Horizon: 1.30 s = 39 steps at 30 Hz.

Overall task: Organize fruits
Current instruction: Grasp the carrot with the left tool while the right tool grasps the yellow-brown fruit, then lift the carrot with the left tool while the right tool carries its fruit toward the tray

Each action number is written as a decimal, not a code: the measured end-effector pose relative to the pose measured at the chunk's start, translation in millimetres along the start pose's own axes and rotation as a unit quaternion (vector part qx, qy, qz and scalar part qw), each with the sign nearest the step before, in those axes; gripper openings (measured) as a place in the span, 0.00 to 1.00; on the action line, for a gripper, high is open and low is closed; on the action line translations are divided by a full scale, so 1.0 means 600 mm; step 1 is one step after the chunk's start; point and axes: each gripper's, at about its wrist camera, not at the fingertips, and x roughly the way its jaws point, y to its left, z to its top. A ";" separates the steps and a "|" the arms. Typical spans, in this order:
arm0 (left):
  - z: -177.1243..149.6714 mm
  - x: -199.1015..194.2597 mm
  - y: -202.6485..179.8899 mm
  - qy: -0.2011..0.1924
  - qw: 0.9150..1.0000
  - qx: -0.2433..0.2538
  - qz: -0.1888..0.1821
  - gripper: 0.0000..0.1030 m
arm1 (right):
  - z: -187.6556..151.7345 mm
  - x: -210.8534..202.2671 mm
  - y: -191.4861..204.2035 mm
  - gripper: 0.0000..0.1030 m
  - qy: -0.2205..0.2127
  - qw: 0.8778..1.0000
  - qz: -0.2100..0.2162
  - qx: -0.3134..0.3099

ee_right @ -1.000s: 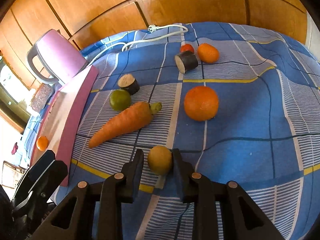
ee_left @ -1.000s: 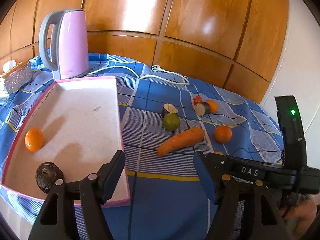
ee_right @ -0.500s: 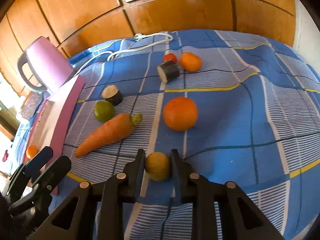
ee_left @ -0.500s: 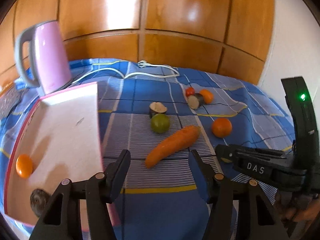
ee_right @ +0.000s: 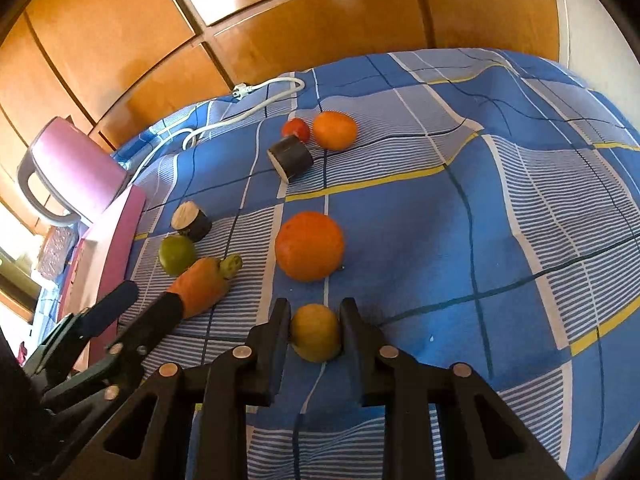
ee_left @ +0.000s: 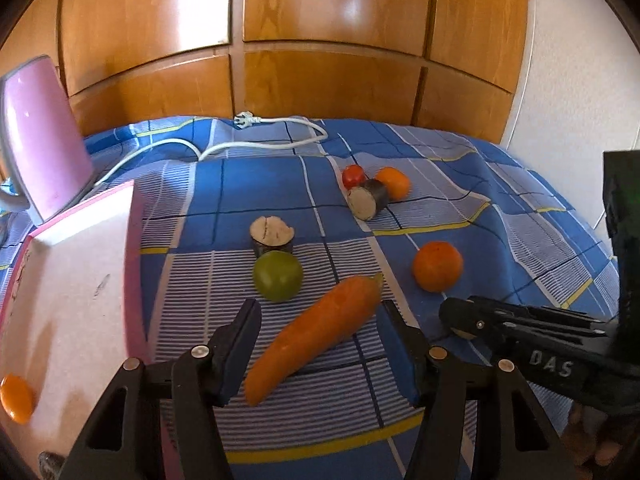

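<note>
A long orange carrot (ee_left: 316, 336) lies on the blue checked cloth between the wide-open jaws of my left gripper (ee_left: 320, 354); it also shows in the right wrist view (ee_right: 200, 286). My right gripper (ee_right: 315, 330) is shut on a small yellow lemon (ee_right: 316, 332), at the cloth. A green lime (ee_left: 278, 275), a big orange (ee_left: 437, 266), a second orange (ee_left: 394, 182), a red tomato (ee_left: 353, 176) and two dark cut stubs (ee_left: 272, 236) (ee_left: 366, 202) lie further back. The pink-rimmed white tray (ee_left: 72, 280) at the left holds a small orange (ee_left: 16, 398).
A pink kettle (ee_left: 40, 144) stands behind the tray at the far left, its white cord and plug (ee_left: 260, 136) trailing across the back of the cloth. Wooden panels close off the back. My right gripper's black body (ee_left: 540, 344) crosses the left wrist view at lower right.
My left gripper has swung right, away from the tray, and moved forward until its open jaws straddle the carrot. My right gripper stays shut on the lemon and has shifted slightly.
</note>
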 end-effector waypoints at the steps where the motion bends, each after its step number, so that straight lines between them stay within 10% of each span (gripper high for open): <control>1: 0.000 0.004 0.000 0.004 1.000 0.001 -0.002 0.59 | 0.001 0.000 -0.002 0.25 0.000 1.000 0.002 0.003; 13: 0.001 0.057 -0.014 0.032 0.999 0.032 0.023 0.54 | 0.004 0.004 -0.002 0.25 0.000 1.000 0.002 0.001; 16: -0.001 0.055 -0.010 0.027 0.999 0.027 0.031 0.35 | 0.003 0.004 0.002 0.26 -0.001 1.000 -0.005 -0.008; 21: -0.006 0.048 -0.007 0.023 0.999 0.016 0.035 0.30 | -0.001 0.004 0.010 0.30 -0.002 1.000 -0.010 -0.021; 39: -0.026 0.012 0.030 0.039 0.995 -0.089 -0.033 0.27 | -0.013 0.001 0.023 0.32 -0.011 0.999 -0.030 -0.039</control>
